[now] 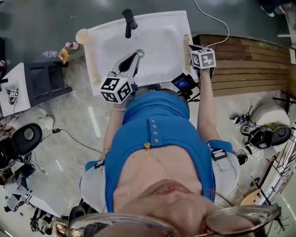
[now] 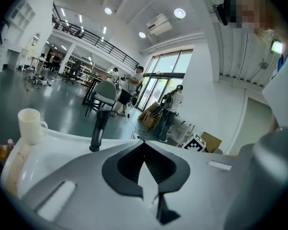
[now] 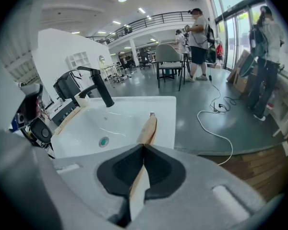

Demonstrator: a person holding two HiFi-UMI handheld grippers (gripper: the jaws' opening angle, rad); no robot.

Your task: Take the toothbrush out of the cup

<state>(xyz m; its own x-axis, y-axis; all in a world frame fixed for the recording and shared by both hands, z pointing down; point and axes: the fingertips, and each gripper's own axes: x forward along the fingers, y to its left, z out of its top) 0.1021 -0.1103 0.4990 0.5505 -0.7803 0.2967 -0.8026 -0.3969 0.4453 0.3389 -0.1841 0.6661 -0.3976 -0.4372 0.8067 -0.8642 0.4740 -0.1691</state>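
Sink (image 1: 163, 33): smooth, glossy white ceramic; tap (image 1: 129, 22): matt black metal; cup (image 2: 30, 124): cream, smooth, slight sheen; side strip (image 3: 148, 126) on the sink: pale bare wood; decking (image 1: 251, 58): brown wooden boards; floor (image 1: 39, 14): polished grey, mirroring the lamps; person's top (image 1: 158, 132): blue cloth.

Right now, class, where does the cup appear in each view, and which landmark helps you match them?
Head view: cup, upper left, at the sink's far left corner.
Left gripper view: cup at far left, mid-height.
Right gripper view: cup, small, left of centre.
Shared landmark: the black faucet, just right of the cup everywhere.
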